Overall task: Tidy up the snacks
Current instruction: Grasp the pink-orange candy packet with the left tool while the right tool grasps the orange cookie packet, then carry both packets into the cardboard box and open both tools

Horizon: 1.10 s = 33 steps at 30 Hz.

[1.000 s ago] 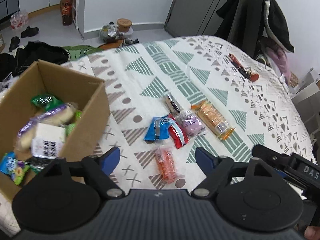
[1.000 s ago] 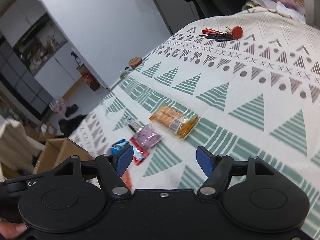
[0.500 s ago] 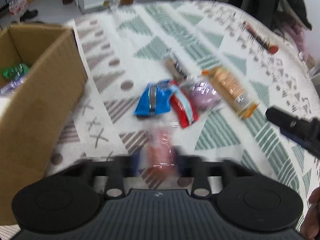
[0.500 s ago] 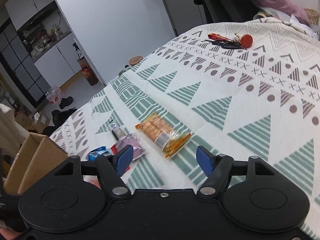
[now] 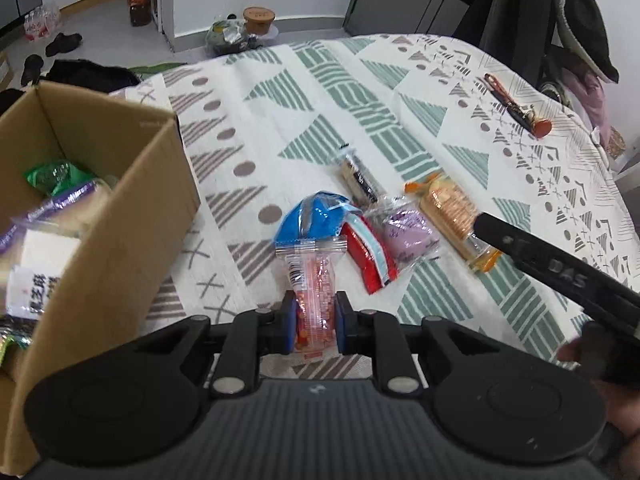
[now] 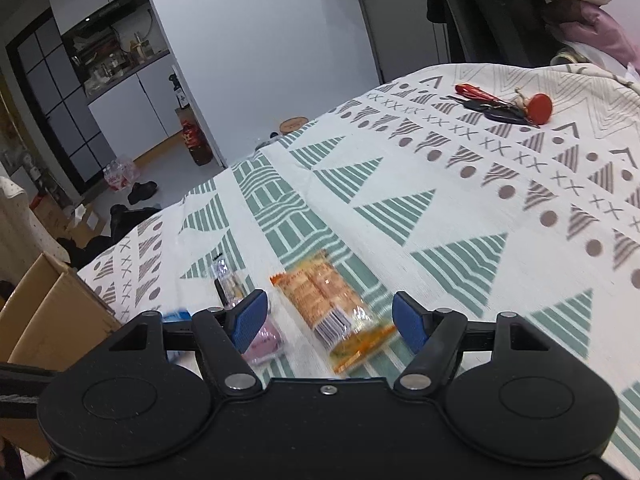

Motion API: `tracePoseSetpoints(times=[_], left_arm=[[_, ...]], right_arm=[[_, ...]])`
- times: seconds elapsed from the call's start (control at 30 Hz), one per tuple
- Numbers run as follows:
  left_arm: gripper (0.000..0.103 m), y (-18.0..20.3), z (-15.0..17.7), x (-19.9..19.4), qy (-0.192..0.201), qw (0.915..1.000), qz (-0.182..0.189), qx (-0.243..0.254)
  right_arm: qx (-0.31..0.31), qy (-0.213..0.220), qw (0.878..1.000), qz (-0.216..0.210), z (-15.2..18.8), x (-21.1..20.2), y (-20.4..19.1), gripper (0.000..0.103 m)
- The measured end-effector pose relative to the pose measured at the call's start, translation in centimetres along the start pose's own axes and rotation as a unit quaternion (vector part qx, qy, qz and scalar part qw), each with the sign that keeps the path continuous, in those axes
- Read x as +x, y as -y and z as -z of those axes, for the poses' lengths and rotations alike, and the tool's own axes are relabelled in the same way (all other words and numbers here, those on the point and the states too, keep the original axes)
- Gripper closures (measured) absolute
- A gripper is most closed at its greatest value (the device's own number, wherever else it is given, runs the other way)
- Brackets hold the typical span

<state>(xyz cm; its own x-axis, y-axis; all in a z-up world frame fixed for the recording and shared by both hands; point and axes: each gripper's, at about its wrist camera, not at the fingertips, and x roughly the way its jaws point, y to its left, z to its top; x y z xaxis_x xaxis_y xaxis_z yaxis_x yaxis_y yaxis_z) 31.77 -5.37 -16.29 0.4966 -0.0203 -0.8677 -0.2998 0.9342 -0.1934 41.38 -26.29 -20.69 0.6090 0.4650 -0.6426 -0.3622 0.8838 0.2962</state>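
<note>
My left gripper (image 5: 315,320) is shut on a clear packet of orange-red snacks (image 5: 314,280), held just above the patterned cloth. Beyond it lie a blue packet (image 5: 312,220), a red packet (image 5: 370,258), a purple packet (image 5: 406,234), a dark bar (image 5: 358,182) and an orange cracker pack (image 5: 452,216). A cardboard box (image 5: 120,216) with several snacks inside stands at the left. My right gripper (image 6: 328,316) is open and empty, low over the orange cracker pack (image 6: 326,300), with the purple packet (image 6: 264,342) by its left finger.
A bunch of keys with a red tag (image 6: 504,106) lies at the far side of the cloth. The right gripper's body (image 5: 560,276) reaches in from the right of the left wrist view. Coats hang on a chair (image 5: 532,16) behind the table.
My left gripper came down, closed on the orange-red packet and lifted it slightly. My right gripper moved closer over the orange cracker pack and stays open.
</note>
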Motion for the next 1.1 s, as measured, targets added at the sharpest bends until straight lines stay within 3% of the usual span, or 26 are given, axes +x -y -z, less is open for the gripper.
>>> tracePoseSetpoints(times=[0.13,0.27,0.33,0.4,0.63,1.1], left_arm=[[0.085,0.1,-0.4,-1.0,0.009,0.9999,0.006,0.008],[0.085,-0.3,-1.0,-0.8,0.011,0.9999,0.003,0.004],[0.085,-0.5,-1.3,-0.7,0.014,0.9999,0.001,0.004],[0.085,-0.6,-1.5,-0.6,0.017,0.9998,0.003,0.006],[0.085,-0.4,-1.2,-1.2,0.02,0.9997,0.008,0.006],[0.085,-1.2,-0.7,-6.0,0.047,0.9985,0.025,0.01]], right_arm=[[-0.009,-0.007,1.0,-0.004,-0.2,1.4,-0.3,0.035],[-0.027,-0.048,0.998,0.007,0.3,2.8,-1.0,0.045],[-0.028,-0.067,0.997,0.021,0.5,2.9,-0.9,0.05],[-0.045,-0.075,0.996,0.031,0.5,2.7,-1.2,0.068],[-0.002,-0.093,0.995,0.026,0.6,0.9,-0.7,0.068],[0.038,-0.061,0.997,-0.008,0.2,-5.3,-3.9,0.069]])
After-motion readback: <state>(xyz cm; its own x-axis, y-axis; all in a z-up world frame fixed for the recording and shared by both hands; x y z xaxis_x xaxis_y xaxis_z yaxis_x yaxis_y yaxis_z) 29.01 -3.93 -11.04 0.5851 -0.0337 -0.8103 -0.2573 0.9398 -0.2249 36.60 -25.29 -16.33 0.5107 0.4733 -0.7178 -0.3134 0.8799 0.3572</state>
